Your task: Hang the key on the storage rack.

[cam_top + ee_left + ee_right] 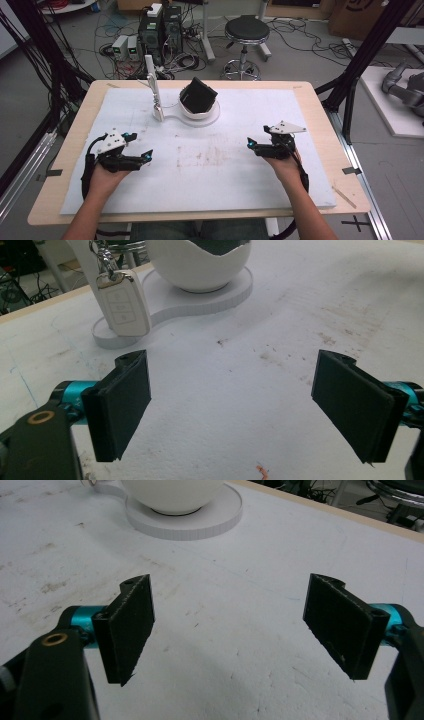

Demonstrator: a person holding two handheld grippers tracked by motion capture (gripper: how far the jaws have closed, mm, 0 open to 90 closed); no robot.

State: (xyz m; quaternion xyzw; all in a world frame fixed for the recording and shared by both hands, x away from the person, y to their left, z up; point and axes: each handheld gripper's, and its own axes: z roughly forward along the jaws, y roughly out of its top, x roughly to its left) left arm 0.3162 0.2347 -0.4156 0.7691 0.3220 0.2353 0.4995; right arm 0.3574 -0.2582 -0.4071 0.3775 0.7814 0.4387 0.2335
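Both grippers sit low over the white mat [300, 165], one toward each side edge, and both are released: jaws spread wide with nothing between the pads in either gripper view.

The left gripper [145, 156] is near the left edge of the mat; the right gripper [251, 144] is near the right edge, pointing inward.

The things nearest the work are at the far middle of the mat: a white bowl [200, 111] on its round white stand [172, 119], with a black box-like object [198, 95] resting tilted in the bowl, and a white key fob [122, 302] hanging from a thin upright post [151, 80] at the stand's left end.

From my left gripper the fob lies ahead and slightly left, long axis vertical, bottom end close above the stand's small foot. The bowl lies ahead of both grippers.

Judgement: the left hand looks the nearer one to the fob; a reach there runs forward toward the far edge, jaws closing across the fob's narrow width.
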